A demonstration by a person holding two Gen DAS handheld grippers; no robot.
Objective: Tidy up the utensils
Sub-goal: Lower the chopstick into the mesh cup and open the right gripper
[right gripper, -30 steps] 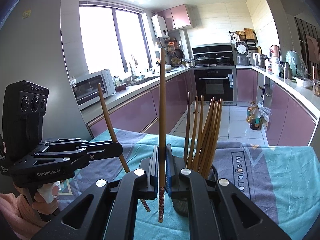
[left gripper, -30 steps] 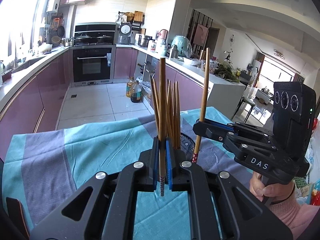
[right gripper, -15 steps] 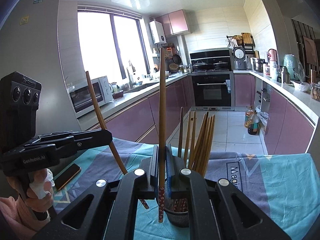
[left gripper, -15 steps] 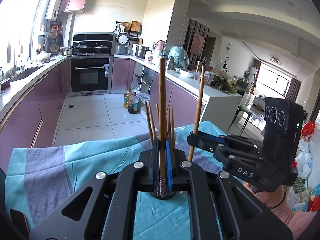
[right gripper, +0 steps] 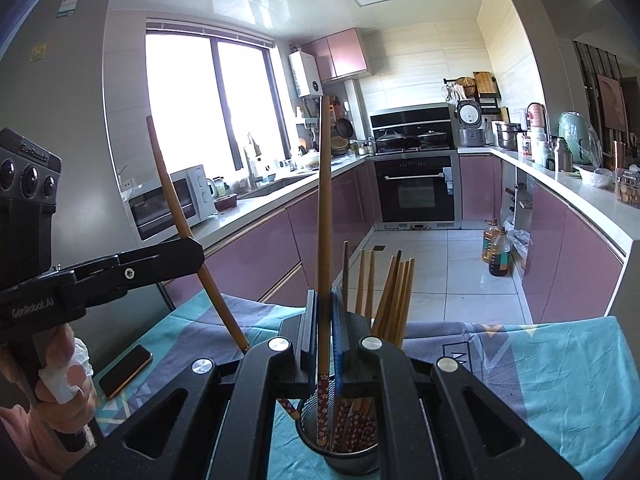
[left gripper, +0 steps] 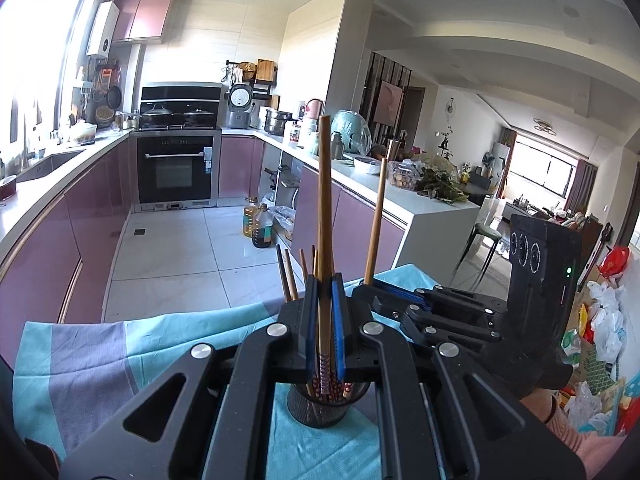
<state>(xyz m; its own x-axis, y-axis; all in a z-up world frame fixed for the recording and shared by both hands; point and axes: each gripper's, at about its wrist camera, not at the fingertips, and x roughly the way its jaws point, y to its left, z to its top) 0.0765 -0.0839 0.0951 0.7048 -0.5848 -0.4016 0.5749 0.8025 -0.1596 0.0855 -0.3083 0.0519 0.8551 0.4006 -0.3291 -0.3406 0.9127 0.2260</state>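
Leftmost in the right wrist view, the left gripper [right gripper: 188, 250] is clamped on 1 chopstick [right gripper: 188, 232], which tilts so that its patterned tip ends just outside the holder's [right gripper: 352, 458] rim. Below that gripper a phone [right gripper: 126, 370] lies on the cloth [right gripper: 560, 376]. Next comes the right gripper [right gripper: 323, 340], closed on a second chopstick [right gripper: 324, 216] held upright, its patterned end already down inside the mesh holder. Just right of it, a bundle [right gripper: 394, 292] of about 8 more sticks stands in the same holder, leaning right. From the left wrist view, the left gripper [left gripper: 325, 320] sits directly above the holder [left gripper: 326, 406], and the right gripper [left gripper: 374, 292] stands close to its right, its stick [left gripper: 377, 220] rising almost vertically.
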